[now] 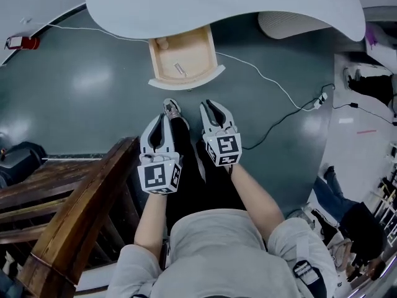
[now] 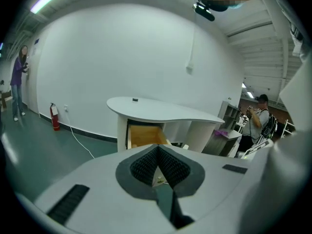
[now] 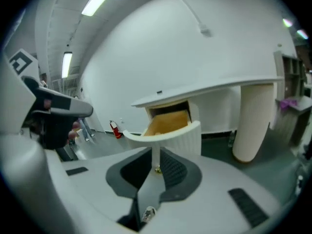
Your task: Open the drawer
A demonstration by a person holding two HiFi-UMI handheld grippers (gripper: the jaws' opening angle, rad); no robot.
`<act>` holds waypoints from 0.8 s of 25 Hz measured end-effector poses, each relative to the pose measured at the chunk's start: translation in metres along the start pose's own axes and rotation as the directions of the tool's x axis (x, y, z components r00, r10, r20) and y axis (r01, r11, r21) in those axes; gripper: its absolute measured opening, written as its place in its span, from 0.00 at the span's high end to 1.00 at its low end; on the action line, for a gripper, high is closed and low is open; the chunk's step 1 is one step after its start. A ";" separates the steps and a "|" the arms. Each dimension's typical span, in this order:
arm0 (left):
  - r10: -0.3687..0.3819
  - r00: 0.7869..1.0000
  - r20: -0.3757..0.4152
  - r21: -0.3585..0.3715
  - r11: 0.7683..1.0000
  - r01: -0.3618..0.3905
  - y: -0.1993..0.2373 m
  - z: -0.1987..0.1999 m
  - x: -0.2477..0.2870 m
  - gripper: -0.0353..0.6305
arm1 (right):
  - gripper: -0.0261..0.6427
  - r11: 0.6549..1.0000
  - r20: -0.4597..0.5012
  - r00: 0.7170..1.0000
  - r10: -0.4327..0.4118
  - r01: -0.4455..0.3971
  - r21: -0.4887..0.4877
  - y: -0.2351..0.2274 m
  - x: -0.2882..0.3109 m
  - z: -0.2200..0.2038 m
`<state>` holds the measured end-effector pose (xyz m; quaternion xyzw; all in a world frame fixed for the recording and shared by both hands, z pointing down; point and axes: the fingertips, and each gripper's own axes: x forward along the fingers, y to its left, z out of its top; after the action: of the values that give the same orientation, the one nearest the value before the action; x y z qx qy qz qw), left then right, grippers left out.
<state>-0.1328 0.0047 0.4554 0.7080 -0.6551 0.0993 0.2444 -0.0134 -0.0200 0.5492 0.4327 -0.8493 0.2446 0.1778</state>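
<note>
Under the white curved desk [image 1: 248,5] the drawer [image 1: 183,61] stands pulled out, its pale wood inside showing with a small item [image 1: 180,69] lying in it. Its ribbed white front [image 3: 170,133] faces me. Both grippers hang in the air over my legs, well short of the drawer and touching nothing. My left gripper [image 1: 161,120] has its ribbed pads meeting at the tips [image 2: 158,148], with nothing held. My right gripper [image 1: 215,106] shows a narrow slit between its pads [image 3: 156,152], with nothing in it. The drawer [image 2: 146,135] lies straight ahead of both.
A dark wooden railing [image 1: 68,210] rises at my left. White [image 1: 267,79] and black cables cross the green floor at the right. A red fire extinguisher [image 2: 55,117] stands by the wall. The desk's ribbed pillar [image 3: 253,121] stands right of the drawer. People stand at the right [image 2: 261,121].
</note>
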 end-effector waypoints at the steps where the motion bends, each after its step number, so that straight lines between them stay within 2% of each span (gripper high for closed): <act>1: -0.007 1.000 0.003 0.008 1.000 0.007 -0.006 0.008 -0.003 0.94 | 0.90 0.999 0.022 1.000 0.001 -0.001 -0.032 0.002 -0.013 0.019; 6: -0.021 0.998 0.054 0.011 1.000 0.020 -0.033 0.064 -0.022 0.94 | 0.94 0.986 0.156 0.986 0.053 -0.028 -0.162 0.025 -0.077 0.126; 11: -0.043 0.986 0.163 0.034 0.999 0.038 -0.065 0.138 -0.043 0.94 | 0.94 0.969 0.335 0.939 0.080 0.007 -0.248 0.048 -0.132 0.233; 16: -0.086 0.970 0.227 0.106 0.992 0.063 -0.098 0.185 -0.082 0.94 | 0.94 0.967 0.394 0.913 0.105 -0.002 -0.253 0.070 -0.182 0.281; 20: -0.079 0.956 0.282 0.110 0.993 0.050 -0.110 0.204 -0.095 0.94 | 0.94 0.957 0.395 0.909 0.135 -0.015 -0.291 0.077 -0.202 0.293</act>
<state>-0.0738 -0.0065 0.2126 0.7474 -0.6541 0.0213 0.1141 0.0103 -0.0172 0.1858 0.4114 -0.9098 0.0319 0.0455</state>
